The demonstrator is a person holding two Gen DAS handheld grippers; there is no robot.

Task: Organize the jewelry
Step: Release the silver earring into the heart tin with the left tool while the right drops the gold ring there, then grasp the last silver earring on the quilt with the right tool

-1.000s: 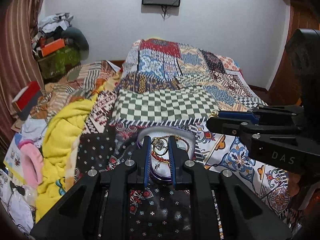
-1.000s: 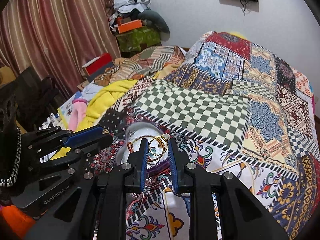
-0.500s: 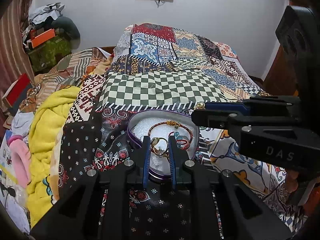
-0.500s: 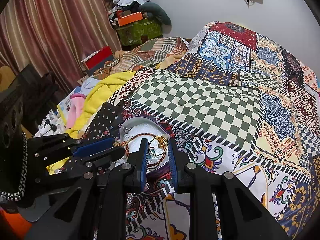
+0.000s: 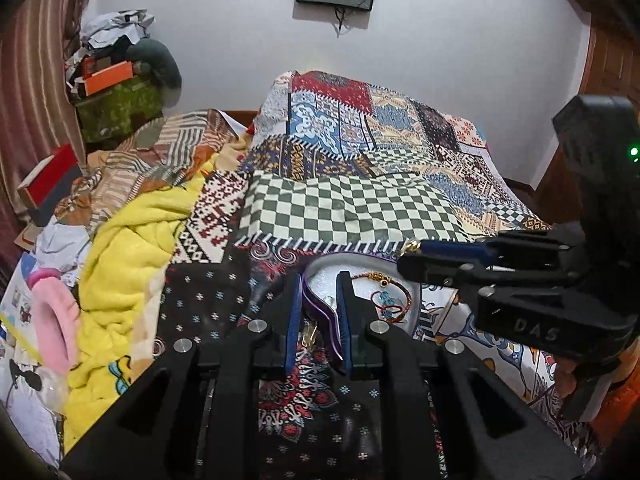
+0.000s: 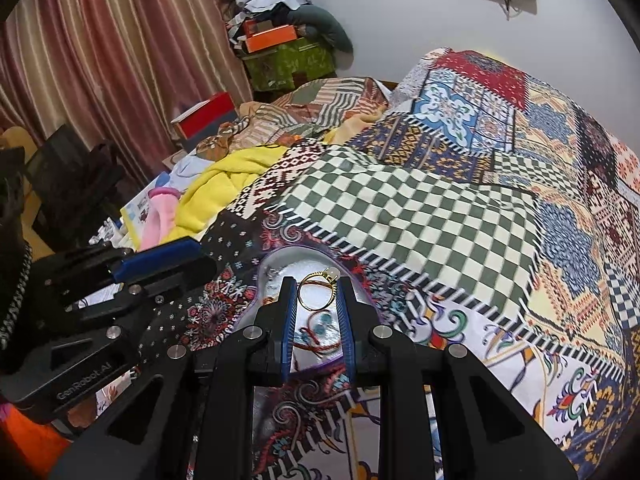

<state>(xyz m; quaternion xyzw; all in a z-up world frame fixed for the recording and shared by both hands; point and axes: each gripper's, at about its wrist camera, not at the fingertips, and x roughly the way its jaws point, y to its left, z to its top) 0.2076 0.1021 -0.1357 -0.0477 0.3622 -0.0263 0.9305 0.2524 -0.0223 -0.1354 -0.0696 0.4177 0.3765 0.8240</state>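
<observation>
On the patchwork bedspread [image 6: 420, 208] the white-lined tray [image 5: 320, 268] now sits closer under both tools. The left gripper [image 5: 319, 280] has dropped to straddle the tray's purple rim. The gold hoops that hung between its pads 0.5 s ago are gone, so they were probably released. I cannot tell if its jaws pinch the rim. The right gripper [image 6: 317, 286] is clamped on 1 gold ring [image 6: 331, 274] above the tray, likely next to be set beside the red bracelet [image 5: 378, 277].
</observation>
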